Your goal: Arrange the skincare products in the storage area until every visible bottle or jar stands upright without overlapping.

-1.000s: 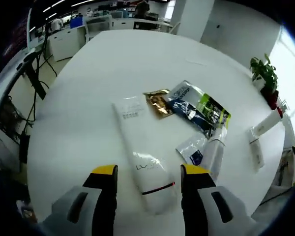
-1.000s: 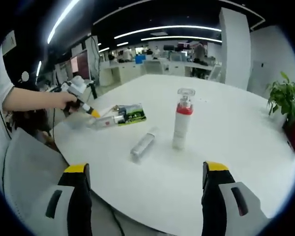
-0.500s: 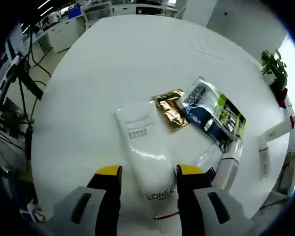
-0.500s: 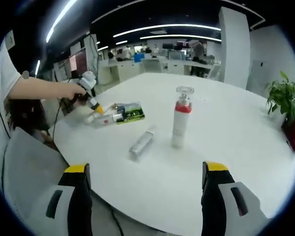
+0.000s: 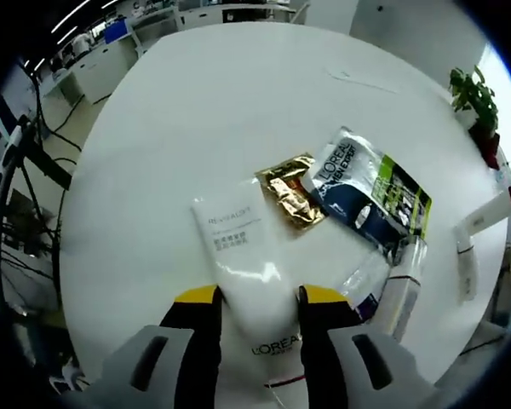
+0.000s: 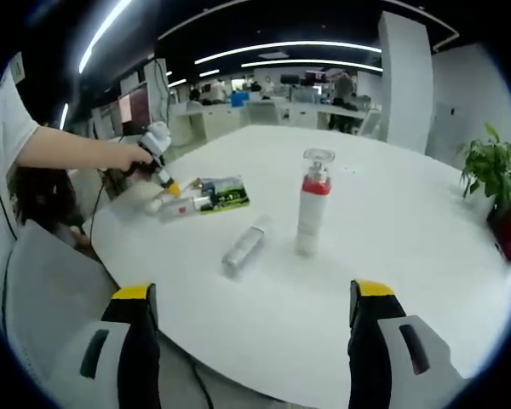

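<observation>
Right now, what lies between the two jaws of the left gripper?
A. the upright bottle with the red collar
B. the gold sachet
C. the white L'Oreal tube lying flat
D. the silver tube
C: in the left gripper view, the left gripper has a yellow-tipped jaw on each side of the white L'Oreal tube, which lies flat on the white table; the gold sachet lies farther away, beyond the jaws.

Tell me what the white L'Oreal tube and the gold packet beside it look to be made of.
White tube: probably soft plastic, smooth and semi-glossy, with a soft highlight and a flat crimped end. Gold sachet: likely metallised foil or film, with crinkled, mirror-like glints.
</observation>
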`<state>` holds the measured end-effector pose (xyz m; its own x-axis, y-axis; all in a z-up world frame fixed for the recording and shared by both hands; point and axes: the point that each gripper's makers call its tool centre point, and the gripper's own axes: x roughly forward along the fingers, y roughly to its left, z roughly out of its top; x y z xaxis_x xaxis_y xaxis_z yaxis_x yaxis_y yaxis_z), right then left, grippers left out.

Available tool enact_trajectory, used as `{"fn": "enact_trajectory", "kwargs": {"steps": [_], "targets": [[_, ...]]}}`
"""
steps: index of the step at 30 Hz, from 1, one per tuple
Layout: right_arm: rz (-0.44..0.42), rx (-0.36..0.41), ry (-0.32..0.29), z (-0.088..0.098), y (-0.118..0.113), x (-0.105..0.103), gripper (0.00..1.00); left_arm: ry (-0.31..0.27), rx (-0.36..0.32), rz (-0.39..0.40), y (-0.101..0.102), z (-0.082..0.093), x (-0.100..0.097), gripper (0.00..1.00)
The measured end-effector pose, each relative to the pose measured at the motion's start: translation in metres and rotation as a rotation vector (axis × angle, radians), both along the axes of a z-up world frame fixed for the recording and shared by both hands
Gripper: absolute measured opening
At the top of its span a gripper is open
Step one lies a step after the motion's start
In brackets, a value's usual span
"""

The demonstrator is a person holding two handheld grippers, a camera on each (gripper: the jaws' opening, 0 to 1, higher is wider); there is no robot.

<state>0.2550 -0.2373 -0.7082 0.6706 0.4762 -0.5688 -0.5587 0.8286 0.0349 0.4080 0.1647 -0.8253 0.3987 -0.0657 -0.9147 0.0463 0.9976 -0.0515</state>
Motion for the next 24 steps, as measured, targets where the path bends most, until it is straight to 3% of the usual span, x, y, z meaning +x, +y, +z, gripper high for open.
{"fn": "enact_trajectory", "kwargs": {"steps": [6, 15, 21, 24], "targets": [[0.008, 0.001, -0.003, 0.001, 0.001, -0.001, 0.92, -0.038, -0.012, -0.022, -0.003, 0.005, -0.008, 0.24], [0.02, 0.004, -0.007, 0.001, 0.003, -0.002, 0.92, -0.09, -0.028, 0.018, 0.01, 0.014, -0.025, 0.23], [0.032, 0.005, -0.009, 0.001, 0.005, -0.002, 0.92, -0.151, -0.044, 0.02, 0.014, 0.026, -0.026, 0.23], [0.039, 0.007, -0.012, 0.002, 0.007, -0.002, 0.92, -0.22, -0.067, 0.002, 0.007, 0.037, -0.026, 0.23]]}}
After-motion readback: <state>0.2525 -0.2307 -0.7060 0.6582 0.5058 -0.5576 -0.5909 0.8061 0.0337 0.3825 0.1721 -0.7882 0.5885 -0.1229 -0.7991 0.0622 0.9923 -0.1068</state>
